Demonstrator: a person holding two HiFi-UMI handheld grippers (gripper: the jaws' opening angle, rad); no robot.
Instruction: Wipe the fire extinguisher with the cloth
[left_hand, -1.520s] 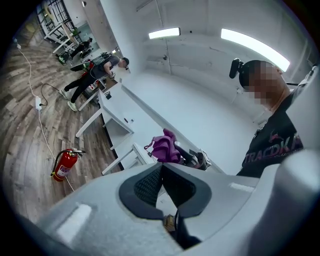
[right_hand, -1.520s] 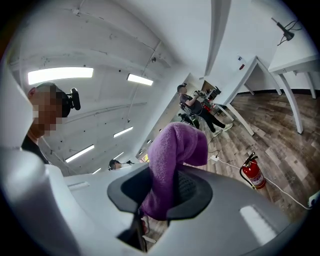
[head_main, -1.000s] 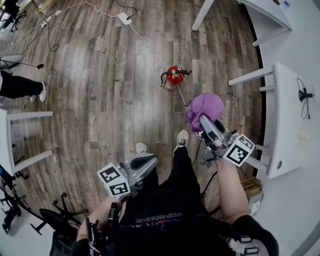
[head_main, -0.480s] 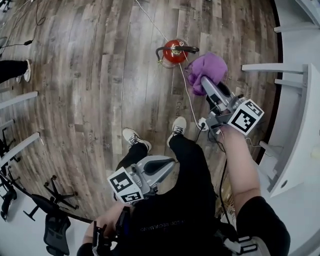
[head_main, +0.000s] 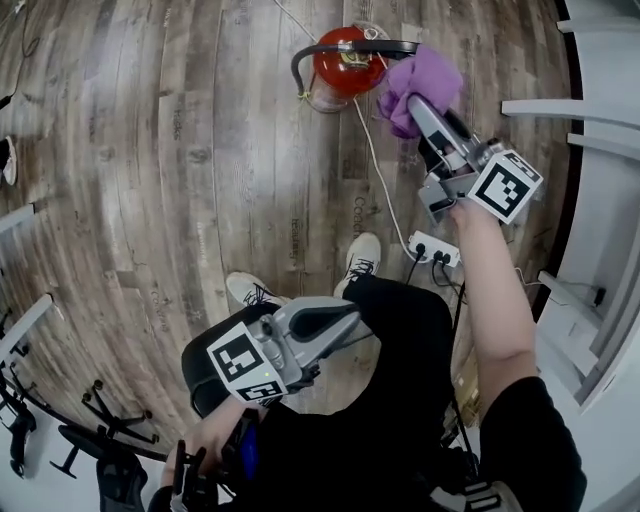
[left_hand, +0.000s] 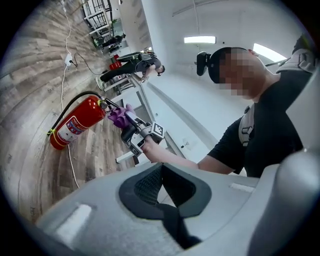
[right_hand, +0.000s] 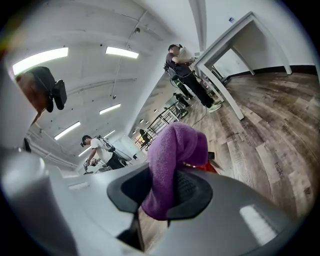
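A red fire extinguisher with a black hose and handle stands on the wooden floor at the top of the head view; in the left gripper view the extinguisher shows at the left. My right gripper is shut on a purple cloth, which hangs right beside the extinguisher's top. The cloth fills the jaws in the right gripper view, with a bit of red behind it. My left gripper is held low near my body, its jaws closed on nothing.
A white cable runs across the floor to a power strip near my shoe. White table legs stand at the right. Other people work in the far room.
The extinguisher has come closer and higher in the head view as I stepped toward it. My right gripper has carried the cloth up to the extinguisher's top.
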